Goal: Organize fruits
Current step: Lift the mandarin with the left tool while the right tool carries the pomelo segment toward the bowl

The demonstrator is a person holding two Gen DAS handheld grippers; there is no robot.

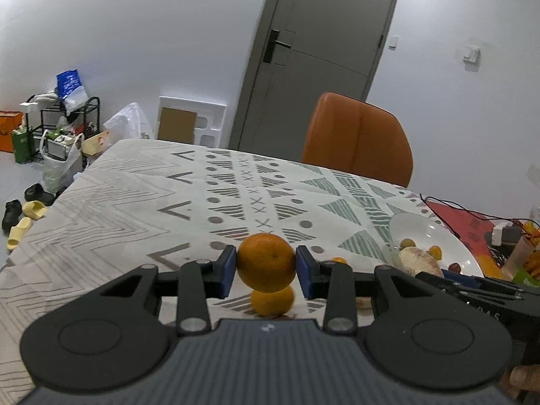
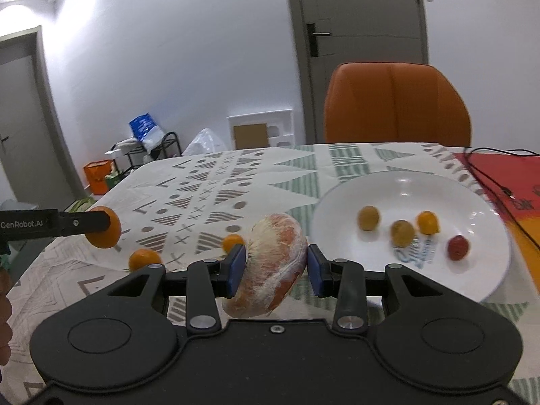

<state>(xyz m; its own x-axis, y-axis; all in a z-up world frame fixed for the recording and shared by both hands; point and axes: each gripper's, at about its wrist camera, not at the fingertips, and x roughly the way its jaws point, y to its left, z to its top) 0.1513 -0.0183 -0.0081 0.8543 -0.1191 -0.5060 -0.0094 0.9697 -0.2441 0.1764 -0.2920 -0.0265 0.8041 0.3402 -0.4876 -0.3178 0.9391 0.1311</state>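
Note:
My left gripper (image 1: 266, 266) is shut on an orange (image 1: 266, 261), held above the patterned tablecloth (image 1: 135, 195). A second orange (image 1: 272, 300) lies on the cloth just below it. My right gripper (image 2: 274, 266) is shut on a peeled pomelo piece (image 2: 270, 266), pink with white pith, left of a white plate (image 2: 411, 189). Several small fruits lie in the plate, among them a red one (image 2: 458, 247) and a small orange one (image 2: 428, 222). In the right wrist view the left gripper (image 2: 101, 224) with its orange (image 2: 108, 234) shows at the left.
Two small oranges (image 2: 145, 259) (image 2: 233, 241) lie on the cloth left of the pomelo. An orange chair (image 2: 398, 104) stands behind the table. A red mat (image 2: 506, 175) with a black cable (image 2: 489, 182) covers the right end. Bags, a rack and slippers (image 1: 30, 209) clutter the floor at left.

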